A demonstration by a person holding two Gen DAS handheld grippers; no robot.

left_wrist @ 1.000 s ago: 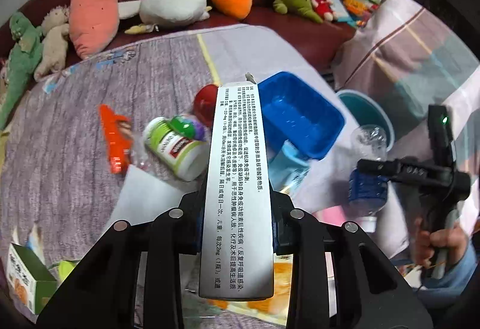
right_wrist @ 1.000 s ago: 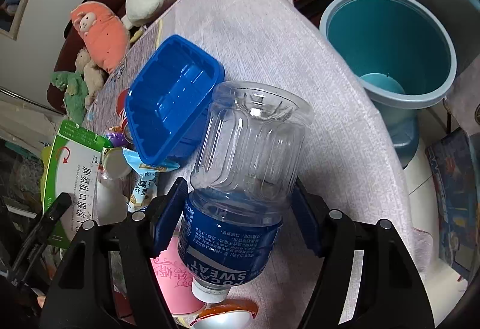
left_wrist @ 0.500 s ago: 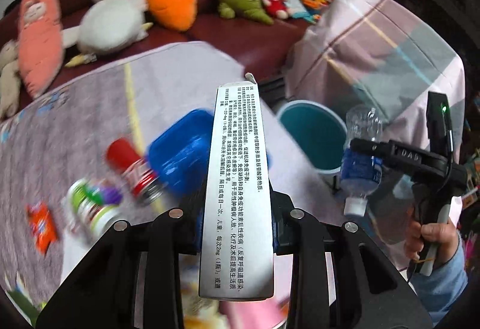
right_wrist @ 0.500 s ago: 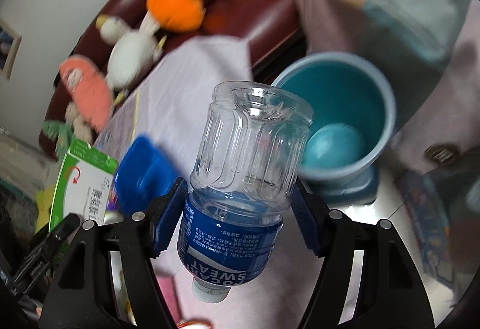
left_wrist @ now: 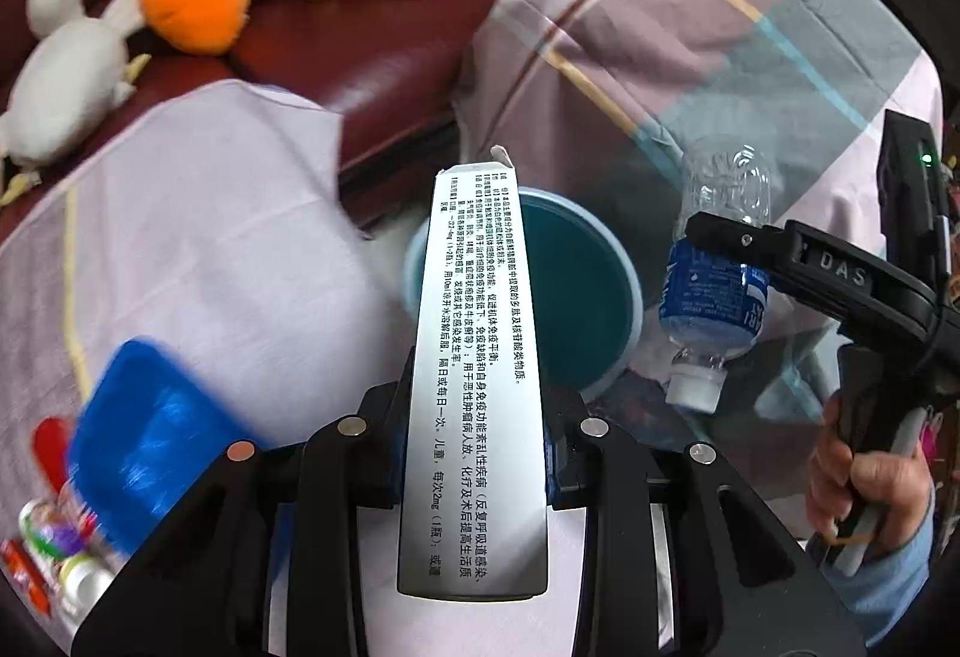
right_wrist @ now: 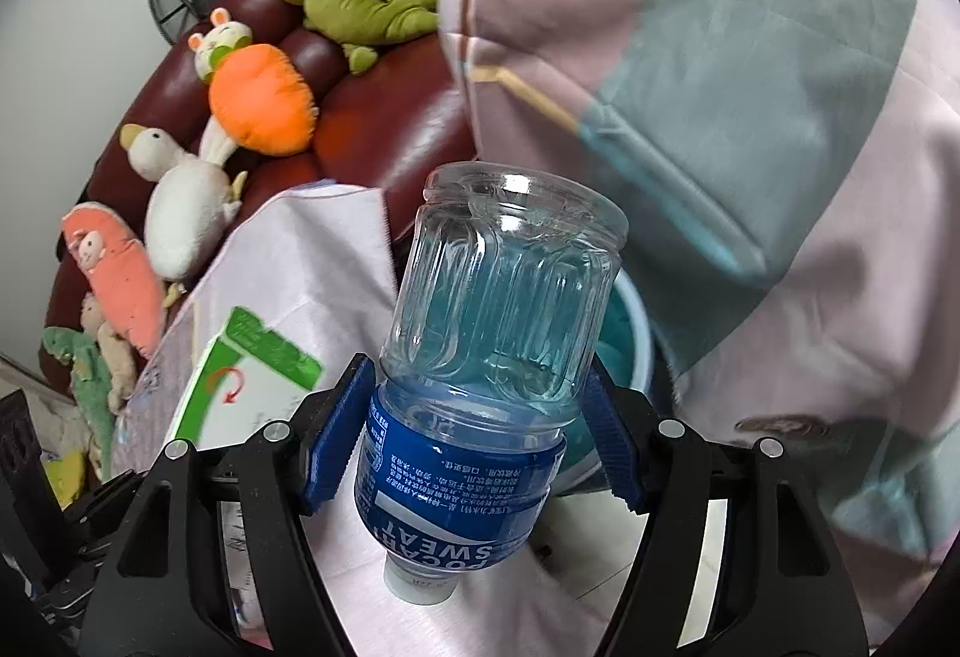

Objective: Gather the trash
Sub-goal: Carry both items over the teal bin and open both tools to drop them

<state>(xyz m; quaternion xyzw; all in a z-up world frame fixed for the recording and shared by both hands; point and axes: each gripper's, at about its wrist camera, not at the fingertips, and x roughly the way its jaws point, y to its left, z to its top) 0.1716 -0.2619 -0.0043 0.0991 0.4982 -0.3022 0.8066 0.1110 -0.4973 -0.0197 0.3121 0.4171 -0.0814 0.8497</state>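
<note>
Now my left gripper [left_wrist: 474, 453] jaws clamp a long printed box [left_wrist: 477, 357] whose far end overhangs the teal bin's [left_wrist: 618, 267] rim; my right gripper [right_wrist: 474, 447] jaws clamp an upturned bottle [right_wrist: 498, 321] just beside it, past the worktop [left_wrist: 198, 213] edge.

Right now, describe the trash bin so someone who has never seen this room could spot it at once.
Start at the dark red sofa lined with plush toys. Just off the cloth-covered table, beside the striped blanket, stands the bin: a round teal tub with a pale blue rim. It is the only open round container there, unlike the shallow rectangular blue tray on the table.
</note>
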